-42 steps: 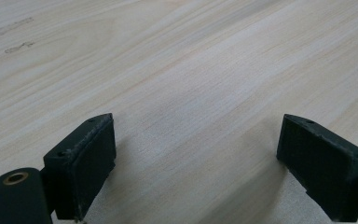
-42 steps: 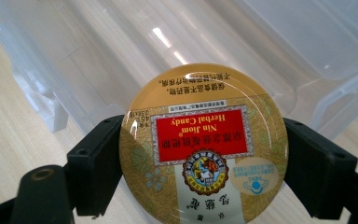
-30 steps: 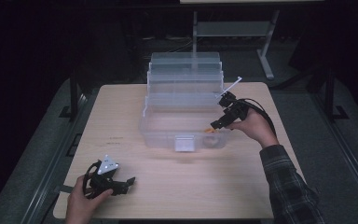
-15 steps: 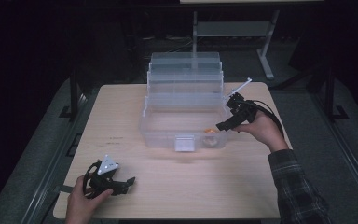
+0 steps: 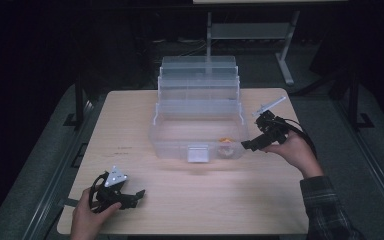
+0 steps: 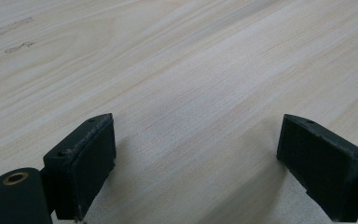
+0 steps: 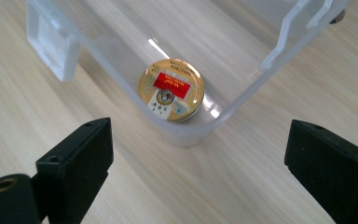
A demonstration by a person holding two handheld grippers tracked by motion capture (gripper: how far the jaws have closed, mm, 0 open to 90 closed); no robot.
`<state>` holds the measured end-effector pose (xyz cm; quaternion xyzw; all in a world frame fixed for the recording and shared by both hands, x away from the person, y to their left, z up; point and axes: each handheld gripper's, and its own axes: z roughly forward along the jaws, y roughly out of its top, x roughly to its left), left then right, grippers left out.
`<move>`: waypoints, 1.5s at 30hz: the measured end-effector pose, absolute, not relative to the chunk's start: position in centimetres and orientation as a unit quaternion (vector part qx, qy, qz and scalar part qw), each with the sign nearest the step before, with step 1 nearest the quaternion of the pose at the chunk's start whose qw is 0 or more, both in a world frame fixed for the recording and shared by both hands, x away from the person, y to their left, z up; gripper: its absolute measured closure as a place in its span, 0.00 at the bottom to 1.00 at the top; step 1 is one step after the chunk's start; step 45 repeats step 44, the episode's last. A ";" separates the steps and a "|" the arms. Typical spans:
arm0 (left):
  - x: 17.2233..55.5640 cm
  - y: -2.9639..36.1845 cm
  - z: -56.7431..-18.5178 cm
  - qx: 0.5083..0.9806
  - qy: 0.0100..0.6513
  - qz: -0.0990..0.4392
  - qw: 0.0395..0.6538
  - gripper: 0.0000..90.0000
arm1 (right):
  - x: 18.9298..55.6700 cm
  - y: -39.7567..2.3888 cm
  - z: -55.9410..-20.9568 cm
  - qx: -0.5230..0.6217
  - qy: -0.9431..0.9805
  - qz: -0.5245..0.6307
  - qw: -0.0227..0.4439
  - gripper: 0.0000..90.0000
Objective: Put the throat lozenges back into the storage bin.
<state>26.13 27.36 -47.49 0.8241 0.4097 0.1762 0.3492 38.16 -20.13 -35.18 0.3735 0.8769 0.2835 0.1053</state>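
A clear plastic tiered box (image 5: 198,117) stands open at the middle of the table. A small round gold tin (image 7: 170,89) with a red label lies flat in the bottom tray's front right corner (image 5: 225,147). My right gripper (image 5: 248,145) hovers just outside that corner, open, with nothing between its jaws (image 7: 198,163). My left gripper (image 5: 137,195) rests low near the table's front left edge, open over bare wood (image 6: 196,154).
The box's front latch (image 5: 198,153) faces the person. The wooden table (image 5: 190,200) has free room in front of the box and to its left. Dark floor and a metal stand (image 5: 285,60) lie beyond the far edge.
The right gripper has pulled back out of the box toward the front right, leaving the gold tin in the tray corner. The left gripper has stayed put.
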 end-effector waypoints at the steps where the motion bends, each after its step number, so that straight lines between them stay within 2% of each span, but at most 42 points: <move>1: 26.1 27.4 -47.5 0.824 0.410 0.176 0.349 0.12 | 38.0 -20.3 -35.3 0.374 0.876 0.286 0.105 0.08; 12: 26.1 27.4 -47.5 0.824 0.410 0.176 0.349 0.12 | 34.8 -22.5 -38.4 0.393 0.865 0.289 0.113 0.08; 16: 26.1 27.4 -47.5 0.824 0.410 0.176 0.349 0.12 | 33.8 -23.0 -40.0 0.401 0.866 0.278 0.112 0.03; 29: 26.1 27.4 -47.5 0.824 0.410 0.177 0.350 0.12 | 30.2 -25.8 -44.3 0.435 0.842 0.294 0.127 0.00; 45: 26.1 27.4 -47.5 0.824 0.409 0.178 0.350 0.12 | 27.5 -27.1 -46.9 0.440 0.828 0.313 0.149 0.00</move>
